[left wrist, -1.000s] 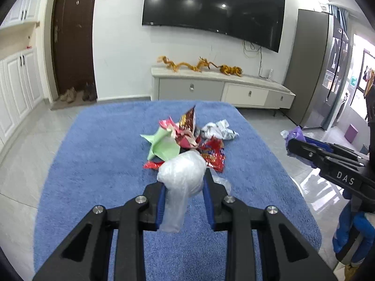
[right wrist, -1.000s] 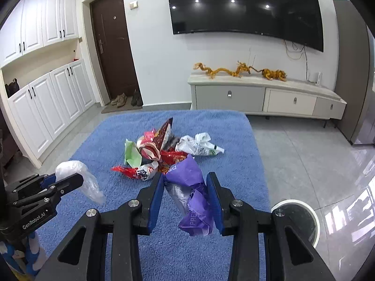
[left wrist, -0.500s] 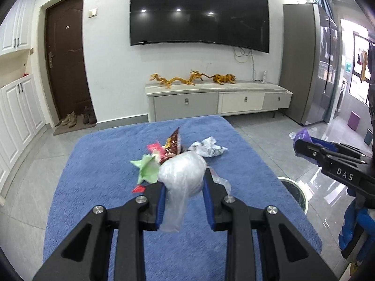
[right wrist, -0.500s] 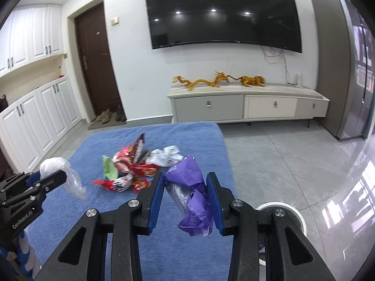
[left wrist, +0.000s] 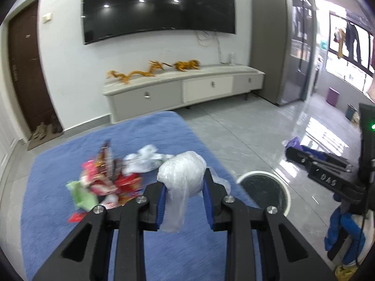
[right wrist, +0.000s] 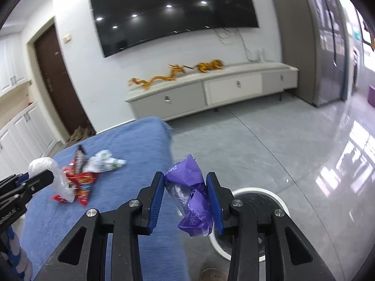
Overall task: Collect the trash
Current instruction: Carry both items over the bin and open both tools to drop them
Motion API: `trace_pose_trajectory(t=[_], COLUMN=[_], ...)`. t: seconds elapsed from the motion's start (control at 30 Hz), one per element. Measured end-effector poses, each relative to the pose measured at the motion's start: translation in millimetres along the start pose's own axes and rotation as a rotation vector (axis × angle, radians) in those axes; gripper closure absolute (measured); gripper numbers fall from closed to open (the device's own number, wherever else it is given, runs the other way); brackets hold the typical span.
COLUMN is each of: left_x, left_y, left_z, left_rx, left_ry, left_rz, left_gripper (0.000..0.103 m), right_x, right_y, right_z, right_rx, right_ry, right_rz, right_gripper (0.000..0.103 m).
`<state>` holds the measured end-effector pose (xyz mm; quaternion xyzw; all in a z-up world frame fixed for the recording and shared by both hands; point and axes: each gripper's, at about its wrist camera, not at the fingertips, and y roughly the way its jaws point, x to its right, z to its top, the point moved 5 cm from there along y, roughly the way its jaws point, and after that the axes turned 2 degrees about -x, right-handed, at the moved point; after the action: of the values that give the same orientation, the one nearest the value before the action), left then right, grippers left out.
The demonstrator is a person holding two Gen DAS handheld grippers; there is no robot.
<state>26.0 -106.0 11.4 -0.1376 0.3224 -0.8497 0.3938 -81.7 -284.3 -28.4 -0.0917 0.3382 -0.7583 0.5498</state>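
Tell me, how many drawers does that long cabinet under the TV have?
3, side by side along the cabinet front: the left drawer, the middle drawer and the right drawer, each with a small knob. None looks hidden.

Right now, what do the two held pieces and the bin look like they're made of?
Left tongs hold a clear bag: thin plastic film, milky-translucent and crinkled, with a limp tail hanging down. Right tongs hold a purple wrapper: probably metallised plastic foil, since a silvery inner face shows and creases are sharp. The bin: smooth white rim, likely plastic; its dark inside is too blurred to tell.
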Motion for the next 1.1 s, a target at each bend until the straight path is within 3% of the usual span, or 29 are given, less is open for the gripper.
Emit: trace_pose_trajectory(t=[0.37, 0.7, 0.77, 0.8, 0.83, 0.9, 0.93, 1.1], left_x=[91, 162, 168, 171, 174, 179, 181, 182], left_y=[92, 163, 172, 177, 181, 187, 189, 192], left_z=[31, 30, 28, 27, 26, 25, 24, 23], left_rx=[-0.12, -0.229, -0.254, -0.263, -0.271, -0.278, -0.283, -0.3], left_ry=[0.056, 0.071, 0.069, 0.069, 0.069, 0.067, 0.07, 0.072], left_rz=[-0.18, -0.285, -0.313, -0.322, -0.328, -0.33, -0.338, -0.342], left_gripper=[0.077, 0.075, 0.068, 0.059, 0.05, 0.043, 0.041, 0.041], right_x=[108, 162, 168, 171, 175, 178, 180, 183], right_y=[53, 94, 100, 102, 105, 109, 110, 113], right_z=[-31, -67, -73, -76, -79, -82, -83, -86], right_rx=[-0.115, -0.215, -0.23, -0.239, -0.247, -0.254, -0.256, -0.267], right_ry=[0.172, 0.271, 0.285, 0.291, 0.299, 0.309, 0.311, 0.317], right_rz=[-0.081, -0.128, -0.136, -0.14, -0.146, -0.152, -0.158, -0.173], right_gripper=[0.068, 0.066, 0.066, 0.066, 0.064, 0.054, 0.048, 0.047])
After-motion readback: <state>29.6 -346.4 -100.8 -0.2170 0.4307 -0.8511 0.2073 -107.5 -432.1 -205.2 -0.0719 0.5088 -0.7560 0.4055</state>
